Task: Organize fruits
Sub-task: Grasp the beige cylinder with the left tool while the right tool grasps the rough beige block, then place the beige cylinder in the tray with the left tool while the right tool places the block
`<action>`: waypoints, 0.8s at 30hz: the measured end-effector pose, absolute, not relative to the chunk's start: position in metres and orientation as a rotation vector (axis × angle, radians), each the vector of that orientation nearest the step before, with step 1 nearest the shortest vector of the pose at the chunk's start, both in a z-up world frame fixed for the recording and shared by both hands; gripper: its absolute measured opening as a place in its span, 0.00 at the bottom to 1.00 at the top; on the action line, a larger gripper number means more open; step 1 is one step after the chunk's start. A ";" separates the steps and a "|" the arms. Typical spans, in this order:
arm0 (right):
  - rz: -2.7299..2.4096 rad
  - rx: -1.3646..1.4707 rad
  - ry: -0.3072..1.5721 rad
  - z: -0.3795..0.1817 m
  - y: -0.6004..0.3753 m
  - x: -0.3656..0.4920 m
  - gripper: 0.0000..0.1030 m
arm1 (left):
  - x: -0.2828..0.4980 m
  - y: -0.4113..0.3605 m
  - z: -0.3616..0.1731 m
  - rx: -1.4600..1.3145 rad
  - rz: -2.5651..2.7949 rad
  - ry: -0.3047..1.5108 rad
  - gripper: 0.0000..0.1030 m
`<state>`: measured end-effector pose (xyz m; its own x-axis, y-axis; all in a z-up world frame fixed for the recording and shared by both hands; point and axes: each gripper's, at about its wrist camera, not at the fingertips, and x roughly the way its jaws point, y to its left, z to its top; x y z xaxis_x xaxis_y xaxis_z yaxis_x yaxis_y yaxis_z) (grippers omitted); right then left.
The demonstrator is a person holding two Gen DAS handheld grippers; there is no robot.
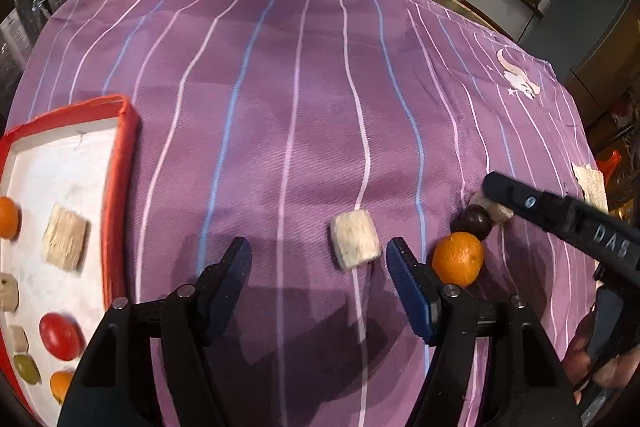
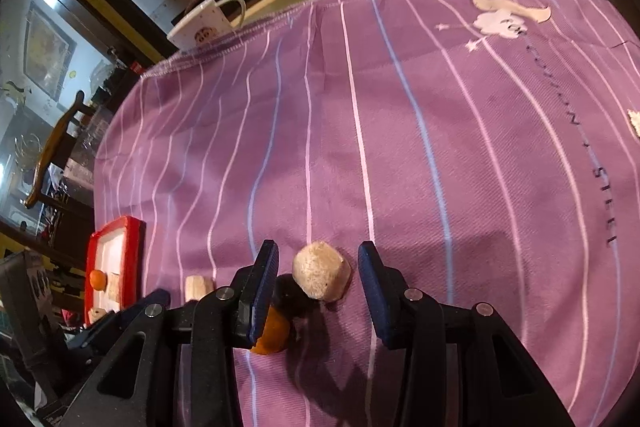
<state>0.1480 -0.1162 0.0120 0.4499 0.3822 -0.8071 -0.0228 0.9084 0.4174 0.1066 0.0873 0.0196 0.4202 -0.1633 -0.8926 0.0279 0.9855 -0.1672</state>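
Both tilt steeply down over the purple striped cloth. The left hand-held gripper gapes, empty, beside a small orange fruit. The right hand-held gripper, part-open, brackets a pale beige chunk without touching it.

My right gripper's finger hides half the orange. The tray runs off frame, cutting another orange.

free: cloth centre | blocked: tray left, fruit cluster right
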 end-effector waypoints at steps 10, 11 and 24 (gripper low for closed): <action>0.259 0.400 1.076 0.008 -0.119 0.140 0.35 | 0.101 0.065 0.024 -0.066 -0.168 1.109 0.25; 0.260 0.401 1.071 0.010 -0.120 0.139 0.35 | 0.098 0.066 0.026 -0.071 -0.167 1.107 0.25; 0.288 0.404 1.027 0.034 -0.122 0.092 0.35 | 0.042 0.082 0.076 -0.065 -0.110 1.026 0.25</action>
